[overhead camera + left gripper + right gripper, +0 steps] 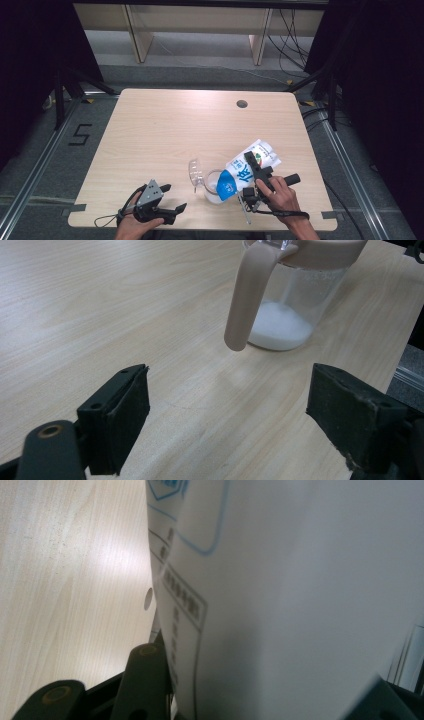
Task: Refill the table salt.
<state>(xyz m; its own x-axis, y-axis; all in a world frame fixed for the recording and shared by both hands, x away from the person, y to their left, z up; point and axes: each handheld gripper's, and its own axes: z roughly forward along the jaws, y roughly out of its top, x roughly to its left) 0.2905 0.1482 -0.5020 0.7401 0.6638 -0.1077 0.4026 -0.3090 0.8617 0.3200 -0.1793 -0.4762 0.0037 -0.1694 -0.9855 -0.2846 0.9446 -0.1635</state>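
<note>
One bag [246,169], blue-and-white with printed characters, tipped over jug [295,300].

The light wooden table [165,125] lies bare across its far half and whole left side; passage there is unobstructed. A small dark round hole [242,104] sits flush near the far edge. Obstacles cluster at the near right: a clear plastic jug with beige rim and handle [280,295], holding white powder, stands just ahead of the left gripper [167,200], whose jaws stand wide apart with bare tabletop between them. A white-and-blue printed pouch [245,170], tilted over the jug's mouth, blocks approach from the right, clamped in the right gripper [257,172].
</note>
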